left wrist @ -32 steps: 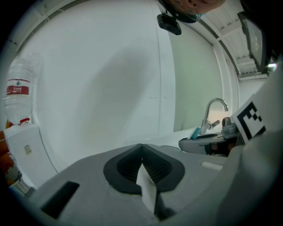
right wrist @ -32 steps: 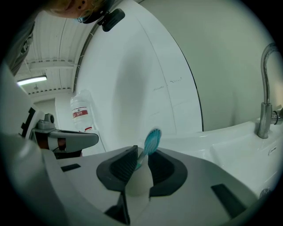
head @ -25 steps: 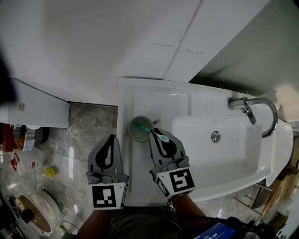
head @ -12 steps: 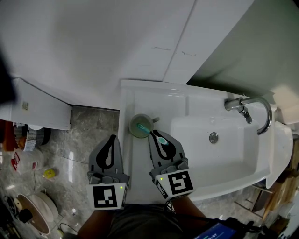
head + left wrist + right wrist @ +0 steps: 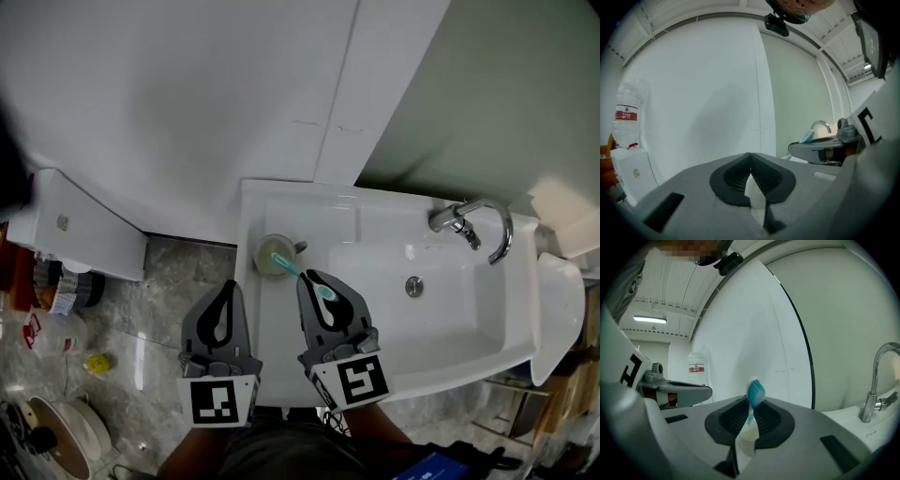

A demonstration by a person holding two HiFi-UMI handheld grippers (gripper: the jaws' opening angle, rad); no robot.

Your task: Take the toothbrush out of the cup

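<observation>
White wall, white washbasin point(image 5: 469, 319) with its tap point(image 5: 473, 220) off to the right, and all the action is on the basin's left ledge, where the green cup point(image 5: 265, 255) stands. The right hand-held gripper point(image 5: 315, 283) is pinching the toothbrush point(image 5: 302, 276) just under its teal bristles, pads tight on the neck, and the handle slants down and away to the far left, towards the cup's mouth. Is the tail end clear of the rim? From the head view, I can't tell. That's the danger: the grip is high on the brush, so the long end below can swing or pivot in the pads. If it catches the rim on the way out, the cup could tip or skid. And the cup looks to have little ledge to its left, with the stone floor point(image 5: 159, 272) beyond. The left hand-held gripper point(image 5: 225, 295) hangs nearer and left of the cup, jaws pressed together on nothing, so it isn't steadying anything.
</observation>
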